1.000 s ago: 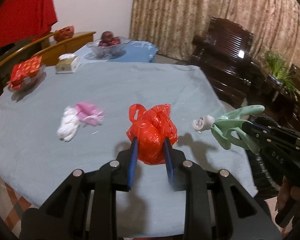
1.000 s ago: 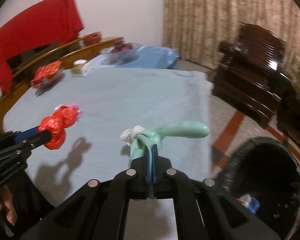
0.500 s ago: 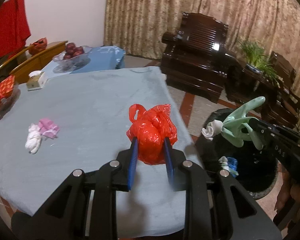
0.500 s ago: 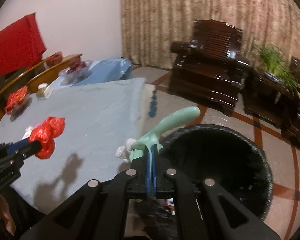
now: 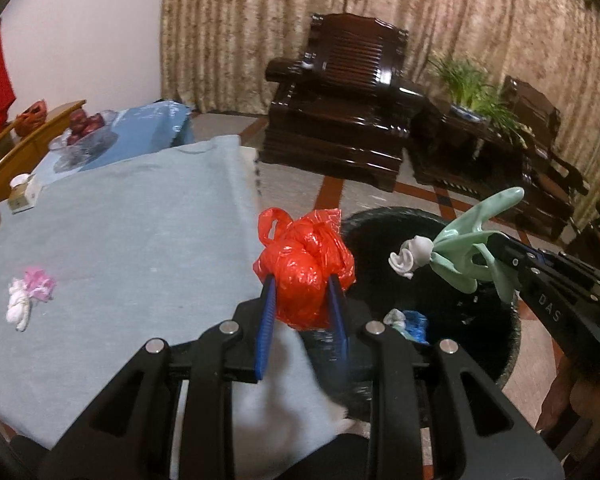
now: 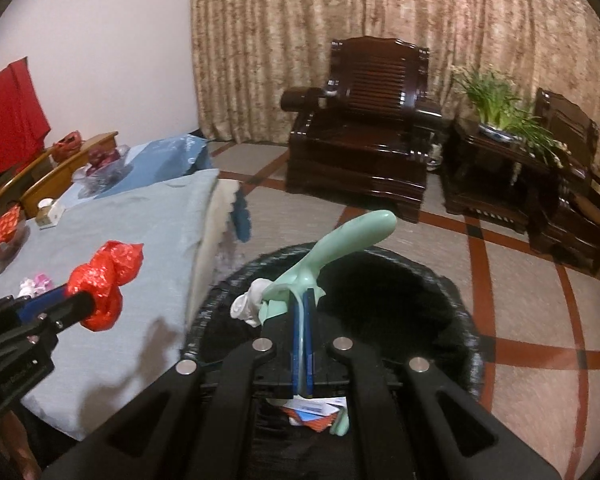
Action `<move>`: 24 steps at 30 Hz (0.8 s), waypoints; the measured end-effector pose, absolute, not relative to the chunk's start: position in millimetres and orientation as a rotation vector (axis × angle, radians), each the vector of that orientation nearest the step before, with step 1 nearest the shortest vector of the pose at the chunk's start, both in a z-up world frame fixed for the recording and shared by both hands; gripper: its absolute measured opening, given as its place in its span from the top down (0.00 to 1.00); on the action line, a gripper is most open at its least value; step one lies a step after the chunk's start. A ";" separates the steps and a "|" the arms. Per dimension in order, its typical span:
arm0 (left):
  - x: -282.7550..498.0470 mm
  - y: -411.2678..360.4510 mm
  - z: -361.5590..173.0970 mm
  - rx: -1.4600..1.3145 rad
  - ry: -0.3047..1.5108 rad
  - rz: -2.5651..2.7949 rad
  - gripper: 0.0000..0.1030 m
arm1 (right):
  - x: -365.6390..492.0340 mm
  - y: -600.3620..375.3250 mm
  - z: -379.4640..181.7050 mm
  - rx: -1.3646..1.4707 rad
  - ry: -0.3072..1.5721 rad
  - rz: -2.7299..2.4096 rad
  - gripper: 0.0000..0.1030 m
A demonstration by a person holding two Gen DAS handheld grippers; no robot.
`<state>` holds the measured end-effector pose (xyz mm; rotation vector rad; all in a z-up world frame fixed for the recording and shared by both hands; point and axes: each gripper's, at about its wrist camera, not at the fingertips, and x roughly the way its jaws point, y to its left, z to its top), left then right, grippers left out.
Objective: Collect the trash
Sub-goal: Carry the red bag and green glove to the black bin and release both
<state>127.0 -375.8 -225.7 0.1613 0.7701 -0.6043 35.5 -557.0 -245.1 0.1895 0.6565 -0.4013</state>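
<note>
My left gripper (image 5: 302, 286) is shut on a crumpled red plastic bag (image 5: 306, 268), held over the table's right edge beside the bin. From the right wrist, that red bag (image 6: 104, 280) hangs over the cloth at left. My right gripper (image 6: 304, 296) is shut on a pale green rubber glove (image 6: 340, 240) with a white wad at its cuff, held above the round black bin (image 6: 466, 312). In the left wrist view the glove (image 5: 466, 248) hangs over the bin (image 5: 510, 344), which holds blue and white scraps.
A pink and white crumpled wad (image 5: 28, 294) lies on the light blue tablecloth (image 5: 120, 240). A tissue box (image 5: 22, 194), a fruit bowl (image 5: 82, 136) and a red packet (image 6: 4, 230) sit at the far side. Dark wooden armchairs (image 6: 374, 128) and a plant (image 6: 496, 98) stand behind the bin.
Both grippers have swung right from over the table toward the bin, still holding the bag and the glove. The glove now hangs over the bin's opening.
</note>
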 end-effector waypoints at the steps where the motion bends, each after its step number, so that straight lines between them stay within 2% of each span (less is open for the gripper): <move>1: 124.5 -383.5 -228.1 0.166 0.775 -0.611 0.76 | 33.8 -561.2 -246.4 0.195 0.658 -0.408 0.98; 12: 118.8 -452.5 -259.3 0.222 0.838 -0.645 0.75 | 8.0 -616.5 -279.9 0.274 0.692 -0.492 0.98; 13: 119.4 -456.3 -262.1 0.230 0.848 -0.650 0.72 | 8.7 -620.4 -284.6 0.281 0.702 -0.491 0.97; 14: 118.6 -461.2 -268.2 0.248 0.856 -0.647 0.65 | 9.0 -624.9 -290.4 0.297 0.717 -0.492 0.95; 15: 118.3 -463.7 -271.6 0.263 0.855 -0.637 0.53 | 8.7 -628.1 -295.0 0.312 0.722 -0.507 0.92; 17: 117.1 -465.2 -278.7 0.286 0.858 -0.607 0.43 | 7.9 -634.7 -303.2 0.329 0.739 -0.516 0.91; 21: 115.8 -456.6 -279.4 0.282 0.854 -0.573 0.33 | 5.6 -636.5 -314.4 0.341 0.758 -0.517 0.91; 23: 114.8 -451.9 -278.9 0.277 0.852 -0.566 0.32 | 5.1 -635.9 -316.1 0.338 0.761 -0.516 0.91; 24: 115.3 -450.4 -279.3 0.274 0.857 -0.566 0.32 | 4.5 -634.7 -316.3 0.340 0.764 -0.515 0.87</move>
